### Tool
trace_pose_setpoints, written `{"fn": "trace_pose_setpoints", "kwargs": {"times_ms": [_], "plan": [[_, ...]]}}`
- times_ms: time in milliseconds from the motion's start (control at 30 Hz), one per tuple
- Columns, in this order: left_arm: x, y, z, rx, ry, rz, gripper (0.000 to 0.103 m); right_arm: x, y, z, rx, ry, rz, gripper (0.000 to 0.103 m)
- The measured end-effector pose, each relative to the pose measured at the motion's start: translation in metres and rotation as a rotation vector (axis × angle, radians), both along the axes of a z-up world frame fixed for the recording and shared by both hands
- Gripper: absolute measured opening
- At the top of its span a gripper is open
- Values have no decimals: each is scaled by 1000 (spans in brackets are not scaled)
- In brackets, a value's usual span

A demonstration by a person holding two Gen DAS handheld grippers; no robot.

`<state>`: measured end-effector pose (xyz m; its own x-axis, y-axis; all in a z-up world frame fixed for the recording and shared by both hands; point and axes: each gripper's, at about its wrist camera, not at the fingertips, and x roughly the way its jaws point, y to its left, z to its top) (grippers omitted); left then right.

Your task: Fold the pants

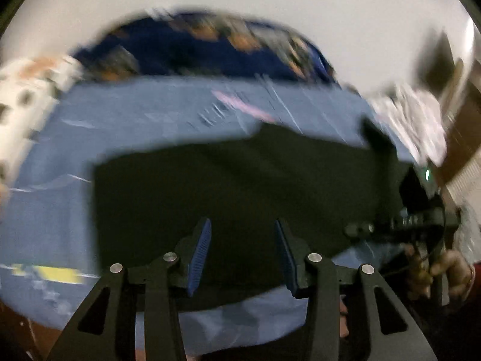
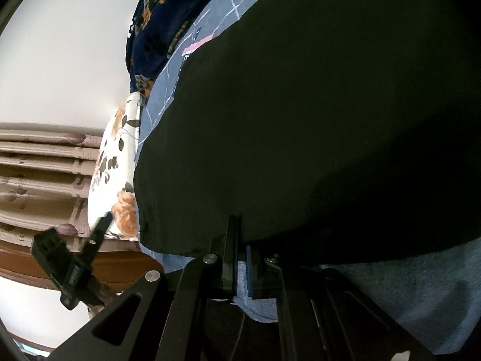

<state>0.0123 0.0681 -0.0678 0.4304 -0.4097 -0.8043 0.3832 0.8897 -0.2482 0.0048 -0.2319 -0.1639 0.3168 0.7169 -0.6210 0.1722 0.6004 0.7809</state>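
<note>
Black pants (image 1: 240,192) lie flat on a blue bedsheet (image 1: 48,162). The left wrist view is blurred by motion. My left gripper (image 1: 243,240) is open and empty, its blue pads apart just above the pants' near edge. My right gripper (image 2: 242,240) is shut on the near edge of the pants (image 2: 315,120), which fill most of the right wrist view. The right gripper also shows in the left wrist view (image 1: 399,225) at the right edge of the pants, held by a hand. The left gripper also shows in the right wrist view (image 2: 75,258) at lower left.
A dark blue floral cloth (image 1: 192,48) lies at the far side of the bed, also in the right wrist view (image 2: 156,30). A white floral pillow (image 2: 117,174) sits beside the pants. A wooden bed edge (image 2: 120,258) and a light wall (image 2: 60,45) lie beyond.
</note>
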Motion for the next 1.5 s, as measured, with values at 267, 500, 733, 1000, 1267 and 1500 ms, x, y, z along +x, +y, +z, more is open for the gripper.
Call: {"fn": "trace_pose_setpoints", "kwargs": {"times_ms": [267, 500, 733, 1000, 1267, 1500], "plan": [[4, -10, -43, 21, 115, -31, 43, 7, -20, 7, -15, -15, -12, 12], [2, -9, -44, 23, 114, -32, 42, 18, -127, 17, 44, -62, -299, 19], [0, -15, -45, 63, 101, -36, 42, 53, -245, 10, 154, -131, -501, 41], [1, -15, -44, 61, 117, -17, 42, 66, -304, 10, 306, -173, -640, 60], [2, -14, -46, 56, 115, -18, 42, 65, -349, -2, 193, -130, -664, 52], [3, -15, -45, 65, 124, -9, 42, 90, -365, -7, 45, -31, -620, 6]]}}
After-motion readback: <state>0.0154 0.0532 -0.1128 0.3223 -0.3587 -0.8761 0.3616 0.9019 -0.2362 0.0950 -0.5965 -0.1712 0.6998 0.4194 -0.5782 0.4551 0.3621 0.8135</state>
